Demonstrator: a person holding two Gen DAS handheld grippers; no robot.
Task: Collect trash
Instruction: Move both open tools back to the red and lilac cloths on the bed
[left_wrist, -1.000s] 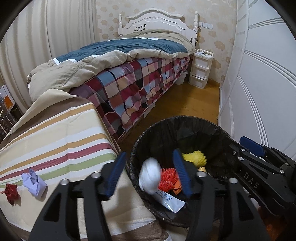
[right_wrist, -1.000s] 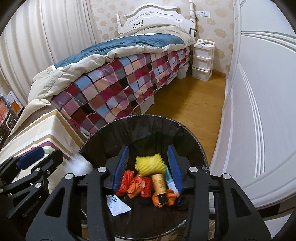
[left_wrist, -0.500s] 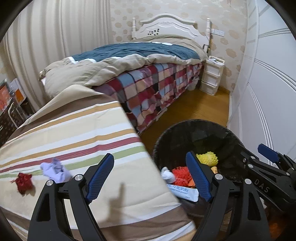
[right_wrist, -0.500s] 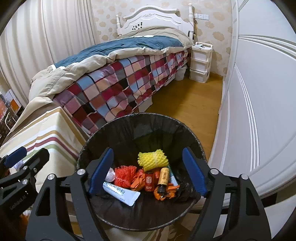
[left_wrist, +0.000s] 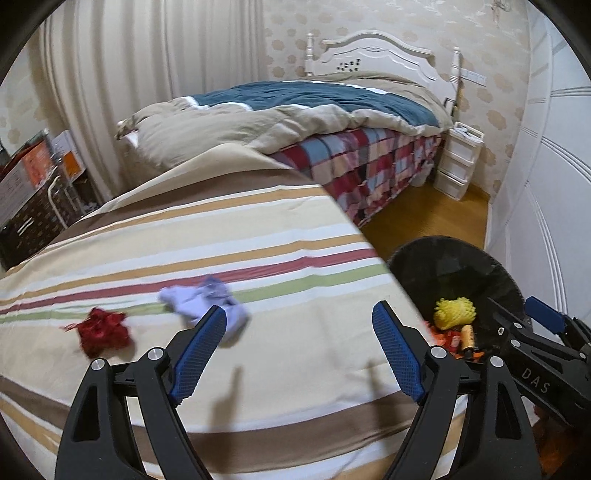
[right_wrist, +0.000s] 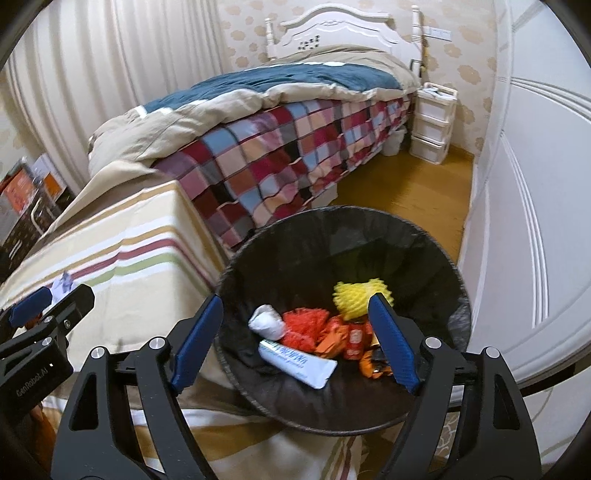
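A crumpled lavender paper (left_wrist: 207, 304) and a crumpled red paper (left_wrist: 103, 328) lie on the striped cloth (left_wrist: 258, 236) of the table. My left gripper (left_wrist: 299, 350) is open and empty above the cloth, just right of the lavender paper. A black-lined trash bin (right_wrist: 436, 258) stands beside the table and holds a white wad (right_wrist: 267, 323), a white tube (right_wrist: 295, 363), yellow foam net (right_wrist: 356, 297) and orange and red scraps. My right gripper (right_wrist: 295, 343) is open and empty over the bin. The bin also shows in the left wrist view (left_wrist: 454, 266).
A bed with a plaid blanket (right_wrist: 295, 147) stands behind the table. White wardrobe doors (right_wrist: 535, 184) line the right side. A white drawer unit (right_wrist: 432, 122) sits by the headboard. Boxes and a rack (left_wrist: 33, 192) stand at the far left. Wooden floor (right_wrist: 406, 192) lies beyond the bin.
My left gripper let the white wad fall into the bin, opened wide and swung left over the table. My right gripper opened wide over the bin.
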